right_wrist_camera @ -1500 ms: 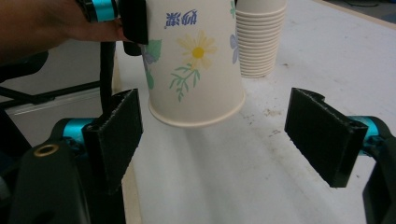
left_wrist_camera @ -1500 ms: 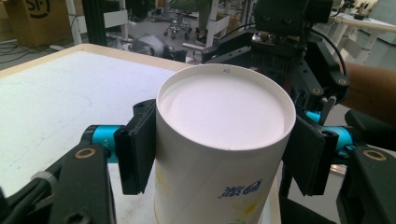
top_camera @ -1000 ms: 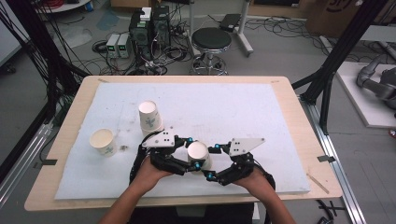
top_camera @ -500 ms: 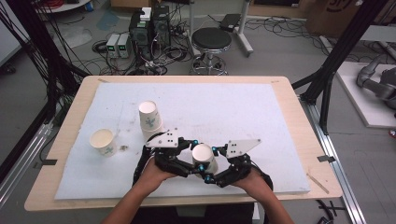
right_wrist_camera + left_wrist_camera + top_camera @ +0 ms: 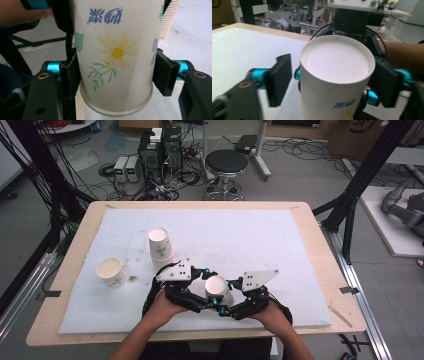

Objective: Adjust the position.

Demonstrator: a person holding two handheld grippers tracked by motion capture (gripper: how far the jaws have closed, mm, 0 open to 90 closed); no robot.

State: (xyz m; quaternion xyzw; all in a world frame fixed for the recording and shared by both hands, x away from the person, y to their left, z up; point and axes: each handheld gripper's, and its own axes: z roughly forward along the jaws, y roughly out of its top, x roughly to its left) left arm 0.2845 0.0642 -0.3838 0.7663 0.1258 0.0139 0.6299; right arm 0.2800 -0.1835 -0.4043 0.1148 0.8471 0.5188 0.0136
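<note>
Since the earlier frames the two grippers have closed in on each other, and the upside-down paper cup (image 5: pixel 218 290) between them now sits a little further towards the right gripper (image 5: pixel 231 301), near the front edge of the white mat (image 5: pixel 280 240). The right gripper's pads (image 5: pixel 71 75) press on both sides of the cup just above its rim, while the left gripper (image 5: pixel 202 292) stands spread around it, one pad (image 5: pixel 278 78) clear of the cup wall. Behind the cup and to its left stands a stack of upside-down cups (image 5: pixel 161 247), and further left an upright cup (image 5: pixel 110 272).
</note>
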